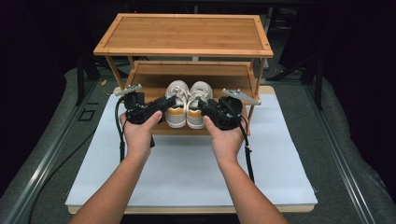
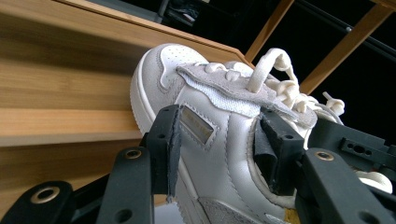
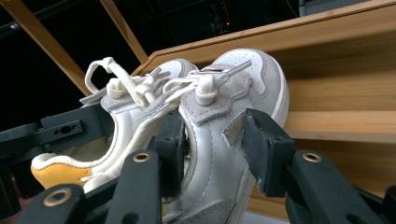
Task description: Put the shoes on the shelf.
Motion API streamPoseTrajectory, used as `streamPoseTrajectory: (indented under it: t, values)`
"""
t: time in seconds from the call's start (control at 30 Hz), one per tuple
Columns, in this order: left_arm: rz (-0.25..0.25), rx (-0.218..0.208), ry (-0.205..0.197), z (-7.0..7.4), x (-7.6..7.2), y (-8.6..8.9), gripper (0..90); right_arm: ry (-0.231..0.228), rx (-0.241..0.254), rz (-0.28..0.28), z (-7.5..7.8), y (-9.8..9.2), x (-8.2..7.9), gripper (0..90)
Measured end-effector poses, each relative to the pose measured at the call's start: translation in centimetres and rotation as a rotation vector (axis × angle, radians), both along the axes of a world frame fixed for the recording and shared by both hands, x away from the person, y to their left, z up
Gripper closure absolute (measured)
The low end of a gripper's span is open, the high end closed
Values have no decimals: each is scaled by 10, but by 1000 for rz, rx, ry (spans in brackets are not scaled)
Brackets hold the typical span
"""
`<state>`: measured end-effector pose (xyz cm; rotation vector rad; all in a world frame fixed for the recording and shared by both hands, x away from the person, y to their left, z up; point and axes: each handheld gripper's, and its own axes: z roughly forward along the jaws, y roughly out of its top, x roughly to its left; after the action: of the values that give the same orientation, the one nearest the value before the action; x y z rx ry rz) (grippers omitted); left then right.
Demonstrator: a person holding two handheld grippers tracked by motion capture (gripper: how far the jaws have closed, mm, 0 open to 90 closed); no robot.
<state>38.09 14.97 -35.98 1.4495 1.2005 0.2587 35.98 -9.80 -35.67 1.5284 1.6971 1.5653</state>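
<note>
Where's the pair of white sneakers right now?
In the high view, the white sneakers sit side by side at the front of the wooden rack's lower shelf, toes pointing inward, with the left gripper clamping one and the right gripper the other.

The high view looks forward and down from above the person's side onto the worktop [image 1: 187, 163] and the wooden shelf rack [image 1: 184, 35]. The left gripper view sits very close to the left shoe [image 2: 205, 154], looking up along it toward the shelf boards. The right gripper view does likewise at the right shoe [image 3: 219, 154]. All three share the shoes and the rack
</note>
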Motion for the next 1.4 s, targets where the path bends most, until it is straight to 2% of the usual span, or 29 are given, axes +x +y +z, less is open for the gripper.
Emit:
streamPoseTrajectory:
  t: [0.13, 0.27, 0.5, 0.73, 0.93, 1.1, 1.2, 1.27, 1.4]
  values:
    - [1, 9, 4, 1, 6, 0, 544, 21, -10, -5, 0, 0, 6, 592]
    - [1, 7, 6, 1, 13, 0, 543, 12, 7, -5, 0, 1, 14, 592]
    - [-11, -9, 14, 1, 27, 1, 543, 20, 4, -1, 1, 0, 25, 593]
    - [3, -5, 25, 2, 35, -1, 544, 22, 0, -4, 2, 0, 35, 593]
    - [7, -15, 37, 1, 44, -3, 545, 28, 28, -9, 1, -3, 45, 593]
    - [4, -26, 58, -1, 53, -3, 545, 43, 30, -16, 0, -4, 53, 593]
    - [10, -19, 66, 2, 58, -2, 545, 55, 48, -18, -1, -4, 57, 593]
    - [13, 0, 64, 5, 61, -4, 545, 59, 78, -13, -3, -5, 61, 593]
    - [11, -6, 75, 3, 66, -4, 545, 67, 62, -17, -2, -5, 67, 592]
